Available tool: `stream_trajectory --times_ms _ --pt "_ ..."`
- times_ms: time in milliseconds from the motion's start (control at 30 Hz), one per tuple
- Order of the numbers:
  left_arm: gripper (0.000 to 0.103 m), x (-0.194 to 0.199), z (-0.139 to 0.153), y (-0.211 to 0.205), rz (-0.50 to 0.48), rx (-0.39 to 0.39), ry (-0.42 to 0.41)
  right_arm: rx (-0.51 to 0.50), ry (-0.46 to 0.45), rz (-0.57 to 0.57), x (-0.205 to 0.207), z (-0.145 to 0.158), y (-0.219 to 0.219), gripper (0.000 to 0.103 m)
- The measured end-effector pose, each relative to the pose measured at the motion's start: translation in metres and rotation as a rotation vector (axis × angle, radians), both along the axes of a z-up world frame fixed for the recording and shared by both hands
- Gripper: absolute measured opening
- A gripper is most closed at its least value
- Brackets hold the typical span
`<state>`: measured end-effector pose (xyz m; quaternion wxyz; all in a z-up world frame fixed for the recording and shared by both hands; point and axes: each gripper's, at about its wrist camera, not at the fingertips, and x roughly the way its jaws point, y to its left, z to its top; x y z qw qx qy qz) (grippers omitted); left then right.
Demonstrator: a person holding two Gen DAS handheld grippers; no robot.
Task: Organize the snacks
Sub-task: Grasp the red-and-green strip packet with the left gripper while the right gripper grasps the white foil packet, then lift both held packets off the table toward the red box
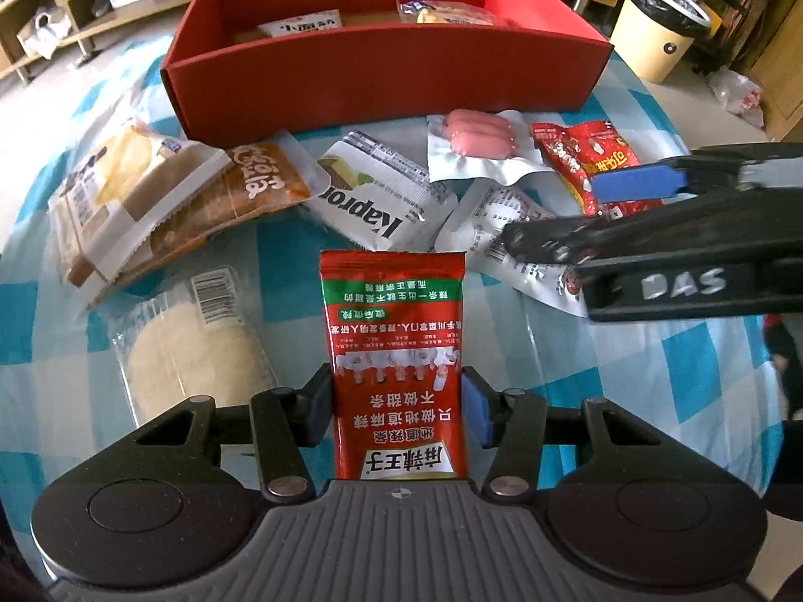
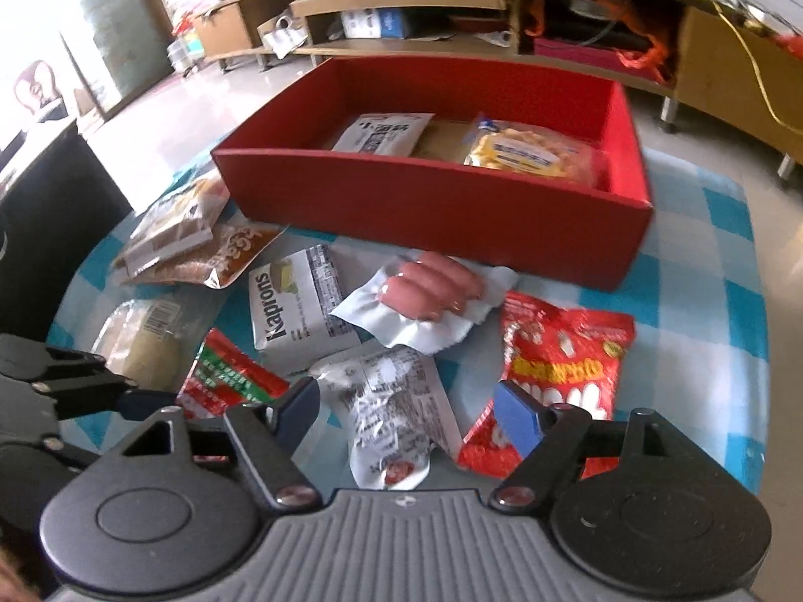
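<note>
My left gripper (image 1: 396, 406) is shut on a red and green spicy-strip packet (image 1: 394, 351) and holds it above the checked table; the packet also shows in the right wrist view (image 2: 228, 376). My right gripper (image 2: 406, 411) is open, low over a crumpled white packet (image 2: 391, 406), with a red candy bag (image 2: 562, 366) at its right finger. The red box (image 1: 381, 75) stands behind and holds a white packet (image 2: 381, 133) and a yellow snack bag (image 2: 527, 150). The right gripper shows at the right of the left wrist view (image 1: 592, 210).
On the blue checked cloth (image 1: 627, 351) lie a sausage pack (image 1: 477, 140), a Kaprons packet (image 1: 381, 190), two brown bread packs (image 1: 165, 195) and a pale round cake in clear wrap (image 1: 195, 351). A bin (image 1: 657, 25) and low shelves (image 2: 401, 15) stand beyond the table.
</note>
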<state>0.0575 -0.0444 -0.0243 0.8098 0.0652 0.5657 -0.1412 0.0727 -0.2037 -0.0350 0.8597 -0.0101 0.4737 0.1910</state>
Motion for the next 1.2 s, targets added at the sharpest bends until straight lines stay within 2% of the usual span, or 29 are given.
stream_trajectory --times_ms 200,333,400,467,667,833,1067,1200 --pt "0.060 0.001 -0.001 0.004 -0.007 -0.019 0.016 -0.044 0.054 0.081 0.011 -0.020 0.013 0.074" --pt "0.061 0.001 -0.001 0.006 -0.010 -0.025 0.014 -0.059 0.036 0.098 0.010 -0.021 0.014 0.073" --pt "0.062 -0.001 -0.001 0.005 -0.018 -0.020 0.008 -0.081 0.023 0.095 0.008 -0.022 0.016 0.067" --pt "0.064 -0.002 -0.001 0.003 -0.025 -0.010 0.003 -0.124 0.001 0.103 0.002 -0.021 0.019 0.052" --pt "0.072 -0.010 -0.005 -0.007 -0.043 0.036 -0.012 -0.142 0.007 0.108 -0.017 -0.016 0.019 0.045" --pt "0.074 -0.018 -0.010 -0.020 -0.078 0.104 -0.046 -0.135 0.022 0.081 -0.037 -0.010 0.004 0.045" --pt "0.078 -0.014 -0.013 -0.025 -0.076 0.115 -0.057 -0.130 0.051 0.037 -0.039 -0.019 -0.005 0.046" --pt "0.082 -0.015 -0.015 -0.027 -0.089 0.128 -0.074 -0.112 0.047 0.031 -0.040 -0.021 -0.003 0.057"
